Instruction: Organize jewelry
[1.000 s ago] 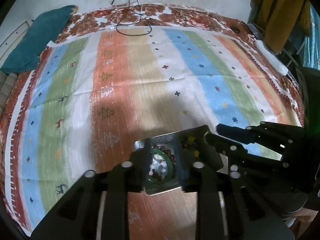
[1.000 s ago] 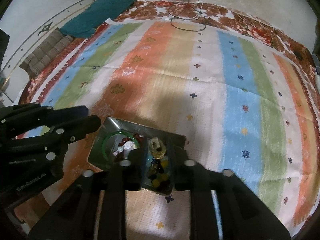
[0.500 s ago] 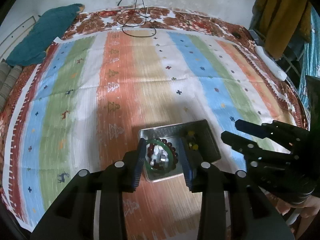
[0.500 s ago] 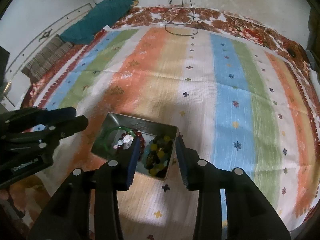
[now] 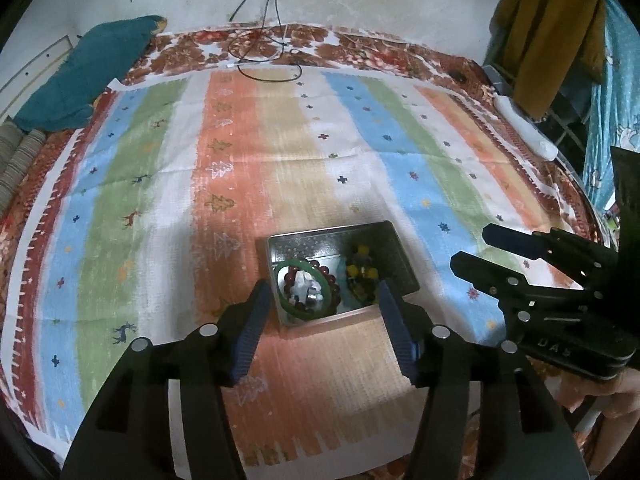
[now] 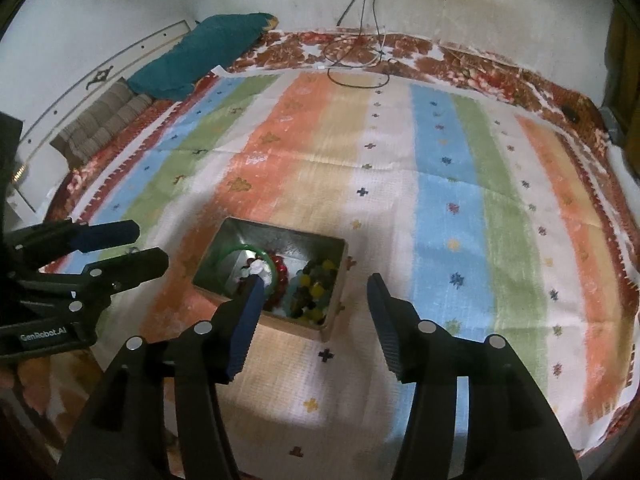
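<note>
A metal tin [image 5: 384,236] [image 6: 332,248] sits on the striped cloth. In it lie a green bangle [image 5: 282,276] [image 6: 232,249], a dark red bead bracelet [image 5: 330,280] [image 6: 281,270], a white piece [image 5: 306,282] [image 6: 258,267] and a heap of yellow and dark beads [image 5: 360,274] [image 6: 314,288]. My left gripper [image 5: 322,294] is open and empty, raised above the tin's near side. My right gripper [image 6: 314,284] is open and empty, above the tin's near right side. Each gripper shows at the side of the other's view.
The striped cloth [image 5: 280,160] covers a bed with a red patterned border. A teal pillow [image 5: 80,76] lies at the far left. Black cables [image 5: 264,60] lie at the far edge. A white object [image 5: 524,128] and hanging clothes [image 5: 548,32] are at the right.
Both grippers have lifted back from the tin and opened wide. The jewelry stays in the tin.
</note>
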### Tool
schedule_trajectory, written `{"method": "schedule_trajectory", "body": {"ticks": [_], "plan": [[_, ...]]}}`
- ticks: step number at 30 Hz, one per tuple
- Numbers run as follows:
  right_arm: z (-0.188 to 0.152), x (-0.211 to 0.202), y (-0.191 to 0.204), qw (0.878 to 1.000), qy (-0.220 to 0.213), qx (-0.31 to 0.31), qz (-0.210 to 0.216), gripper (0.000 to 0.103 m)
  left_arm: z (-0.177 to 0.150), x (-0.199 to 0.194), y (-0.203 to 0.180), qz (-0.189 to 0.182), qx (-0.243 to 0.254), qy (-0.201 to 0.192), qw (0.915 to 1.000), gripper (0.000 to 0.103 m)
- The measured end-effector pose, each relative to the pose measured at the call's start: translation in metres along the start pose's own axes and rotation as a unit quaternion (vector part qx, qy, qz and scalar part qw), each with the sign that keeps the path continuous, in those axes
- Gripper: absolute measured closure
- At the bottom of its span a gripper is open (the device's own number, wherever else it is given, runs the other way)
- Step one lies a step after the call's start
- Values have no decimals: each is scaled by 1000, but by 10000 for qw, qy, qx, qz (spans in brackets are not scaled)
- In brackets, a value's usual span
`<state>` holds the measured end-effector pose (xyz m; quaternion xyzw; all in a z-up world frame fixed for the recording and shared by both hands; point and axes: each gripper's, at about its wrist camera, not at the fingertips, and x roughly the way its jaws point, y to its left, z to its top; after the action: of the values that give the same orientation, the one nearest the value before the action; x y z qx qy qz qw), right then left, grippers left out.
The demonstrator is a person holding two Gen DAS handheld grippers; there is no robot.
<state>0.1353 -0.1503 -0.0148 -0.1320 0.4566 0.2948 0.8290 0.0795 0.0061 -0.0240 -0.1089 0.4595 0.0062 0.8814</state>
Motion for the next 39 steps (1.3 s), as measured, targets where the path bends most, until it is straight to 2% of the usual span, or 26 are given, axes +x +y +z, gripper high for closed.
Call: {"method": "schedule_trajectory", "body": {"ticks": [4, 9, 18, 20, 23, 28, 39], "plan": [[-3, -8, 0, 10000, -84, 6, 31, 47, -7, -6, 0, -158, -51, -34, 9999, 37], [-10, -19, 3, 9998, -176, -24, 93, 37, -14, -13, 0, -84, -56, -92, 9999, 33], [-21, -31, 9, 9995, -286, -141, 82, 24, -31, -26, -3, 7, 37, -229, 9997, 12], [-24, -35, 11, 9991, -376, -166, 97, 17, -34, -30, -3, 96, 45, -334, 9994, 7], [-29, -39, 12, 9988, -438, -183, 95, 11, -37, -36, -1, 165, 13, -492, 9987, 6], [-32, -46, 12, 9981, -596, -163, 83, 7, -38, -38, 0, 233, -4, -588, 9980, 6], [-35, -50, 13, 9970, -740, -184, 121, 7, -41, -43, -4, 237, 80, -722, 9971, 6]]}}
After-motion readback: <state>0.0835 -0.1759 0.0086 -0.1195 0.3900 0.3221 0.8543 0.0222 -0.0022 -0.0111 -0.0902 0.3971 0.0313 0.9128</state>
